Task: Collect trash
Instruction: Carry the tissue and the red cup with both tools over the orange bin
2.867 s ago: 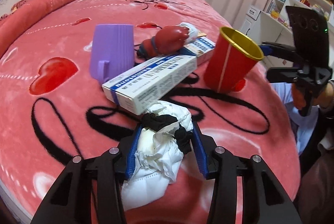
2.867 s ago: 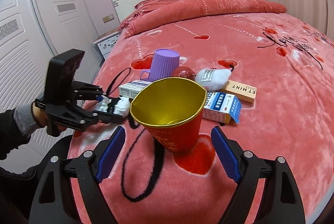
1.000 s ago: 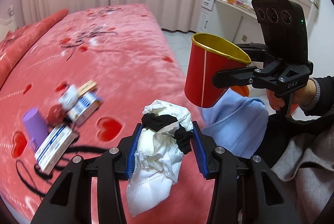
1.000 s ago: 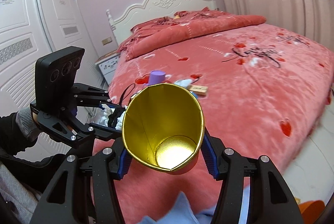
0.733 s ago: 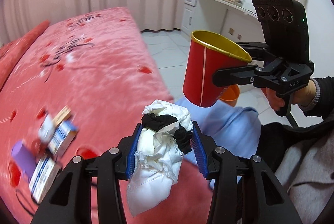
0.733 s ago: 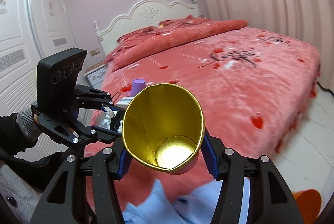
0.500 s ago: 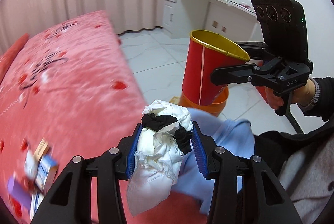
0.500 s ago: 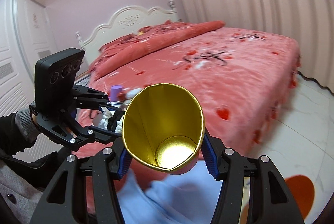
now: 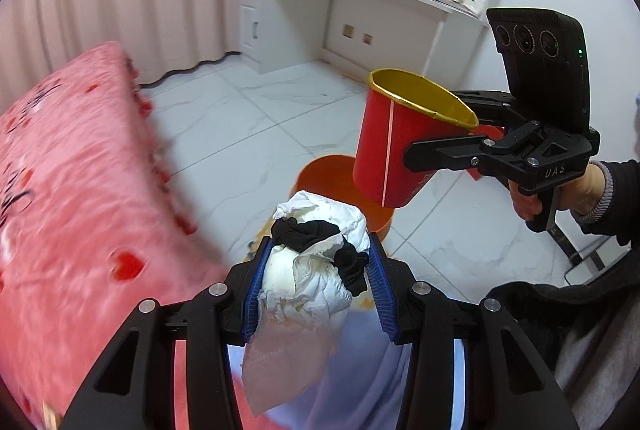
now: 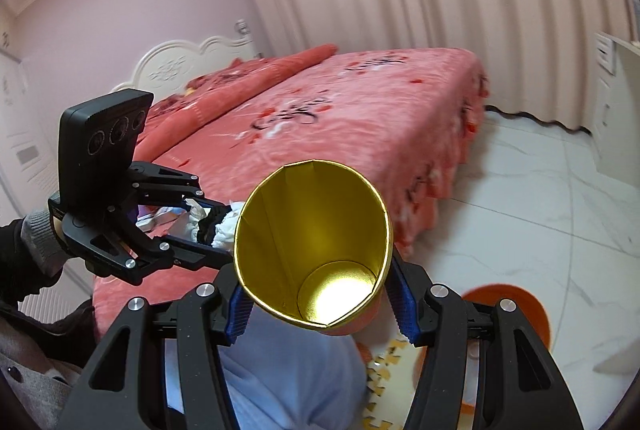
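Note:
My left gripper (image 9: pixel 316 262) is shut on a crumpled white tissue wad with a black scrap (image 9: pixel 316 262); a loose flap hangs below the blue pads. My right gripper (image 10: pixel 316 298) is shut on a red paper cup with a gold lining (image 10: pixel 312 250), its mouth facing the camera and nothing seen inside. In the left wrist view that cup (image 9: pixel 396 149) hangs in the air over an orange bin (image 9: pixel 332 177) on the floor, just beyond the wad. In the right wrist view the left gripper (image 10: pixel 208 226) holds the wad (image 10: pixel 224 226) left of the cup.
The pink bed (image 9: pixel 72 189) lies to the left, its edge close by. White tiled floor (image 9: pixel 256 109) spreads ahead to a white desk (image 9: pixel 352 13) and curtains. A light-blue trouser leg (image 10: pixel 288 374) and dark sleeves are under the grippers.
Both grippers have swung away from the bed toward the floor, carrying the wad and the cup. The orange bin has come into view below the cup. Neither grip has changed.

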{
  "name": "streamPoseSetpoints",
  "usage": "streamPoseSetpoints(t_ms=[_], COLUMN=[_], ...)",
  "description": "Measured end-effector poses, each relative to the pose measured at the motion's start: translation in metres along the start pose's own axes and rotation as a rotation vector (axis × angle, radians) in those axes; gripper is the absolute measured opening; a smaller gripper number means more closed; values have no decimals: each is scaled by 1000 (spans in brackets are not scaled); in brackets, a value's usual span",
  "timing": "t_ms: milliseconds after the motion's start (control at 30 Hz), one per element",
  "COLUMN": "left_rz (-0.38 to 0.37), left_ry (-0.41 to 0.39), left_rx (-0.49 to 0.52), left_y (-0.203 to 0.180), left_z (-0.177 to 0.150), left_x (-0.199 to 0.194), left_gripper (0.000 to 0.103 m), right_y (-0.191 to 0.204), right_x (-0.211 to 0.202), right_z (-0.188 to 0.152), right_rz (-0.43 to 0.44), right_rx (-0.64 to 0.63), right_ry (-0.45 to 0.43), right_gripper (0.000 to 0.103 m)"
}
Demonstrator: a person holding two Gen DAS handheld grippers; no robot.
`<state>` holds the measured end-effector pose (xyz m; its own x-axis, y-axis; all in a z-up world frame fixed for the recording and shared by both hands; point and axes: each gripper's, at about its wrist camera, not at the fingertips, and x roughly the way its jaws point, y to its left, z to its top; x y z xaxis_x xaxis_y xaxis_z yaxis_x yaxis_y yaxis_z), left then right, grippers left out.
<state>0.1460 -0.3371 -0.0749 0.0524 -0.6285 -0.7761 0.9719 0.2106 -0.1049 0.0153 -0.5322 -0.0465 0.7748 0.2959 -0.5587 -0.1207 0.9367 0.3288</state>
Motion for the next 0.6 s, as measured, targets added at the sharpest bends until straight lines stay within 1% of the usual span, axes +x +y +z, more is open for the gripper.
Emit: streamPoseSetpoints(t_ms=[167, 400, 567, 600], left_rz=[-55, -106, -133, -139], left_ry=[19, 47, 62, 66], left_rx=[38, 59, 57, 56], left_y=[-7, -10, -13, -12], left_z=[23, 45, 55, 56], left_x=[31, 69, 92, 97], left_gripper=[47, 47, 47, 47], right_y=[-33, -79, -107, -111], right_x=[-15, -38, -40, -35], right_z=[-7, -24, -38, -38], right_rz=[-52, -129, -153, -157], right_rx=[37, 113, 186, 193], right_ry=[-3, -11, -13, -10], right_gripper=[58, 58, 58, 58])
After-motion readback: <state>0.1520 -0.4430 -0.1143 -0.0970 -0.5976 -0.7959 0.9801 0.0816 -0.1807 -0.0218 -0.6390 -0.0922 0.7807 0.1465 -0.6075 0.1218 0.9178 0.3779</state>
